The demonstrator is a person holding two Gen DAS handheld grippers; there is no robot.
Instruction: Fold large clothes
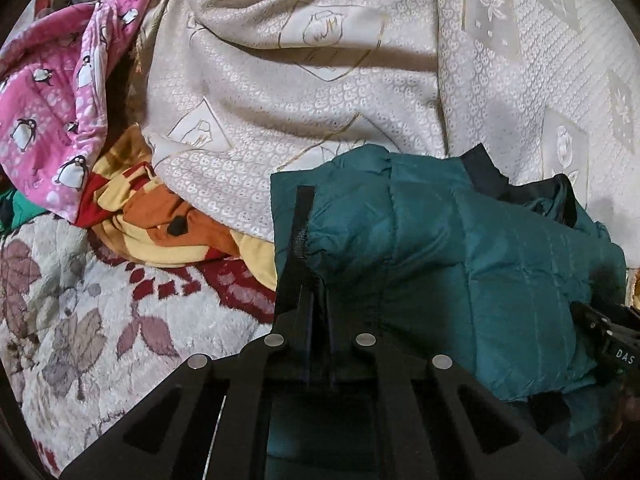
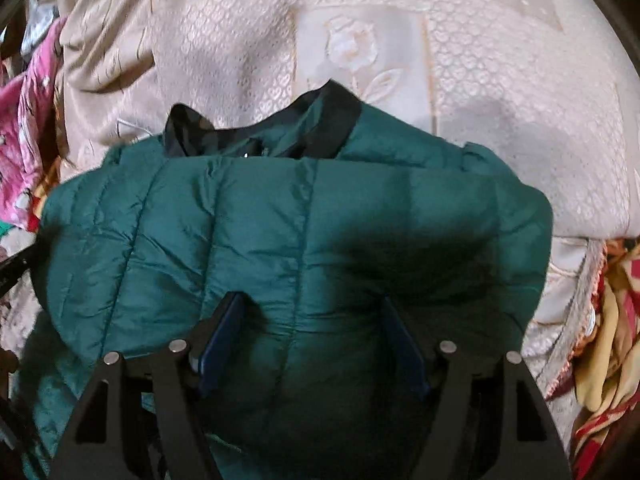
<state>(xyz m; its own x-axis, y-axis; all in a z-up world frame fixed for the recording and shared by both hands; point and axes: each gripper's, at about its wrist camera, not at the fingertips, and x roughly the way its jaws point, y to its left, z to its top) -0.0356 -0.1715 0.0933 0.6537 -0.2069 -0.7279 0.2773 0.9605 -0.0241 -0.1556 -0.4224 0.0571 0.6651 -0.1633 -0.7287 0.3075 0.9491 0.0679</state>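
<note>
A teal quilted puffer jacket (image 1: pixel 460 264) with black collar trim lies bunched on a cream patterned bedspread (image 1: pixel 320 80). My left gripper (image 1: pixel 316 292) is shut on the jacket's left edge, by a black strip. In the right wrist view the jacket (image 2: pixel 240 220) fills the middle, its black collar (image 2: pixel 332 116) at the far side. My right gripper (image 2: pixel 312 316) is open, its blue-padded fingers (image 2: pixel 224 328) spread wide and resting on the jacket's near part, with fabric bulging between them. The right gripper's body shows at the right edge of the left wrist view (image 1: pixel 608 344).
A pink penguin-print cloth (image 1: pixel 52 112) and an orange, yellow and red cloth (image 1: pixel 168 220) lie piled at the left. A floral fleece blanket (image 1: pixel 80 320) covers the near left. More red and yellow cloth (image 2: pixel 612 320) lies at the right.
</note>
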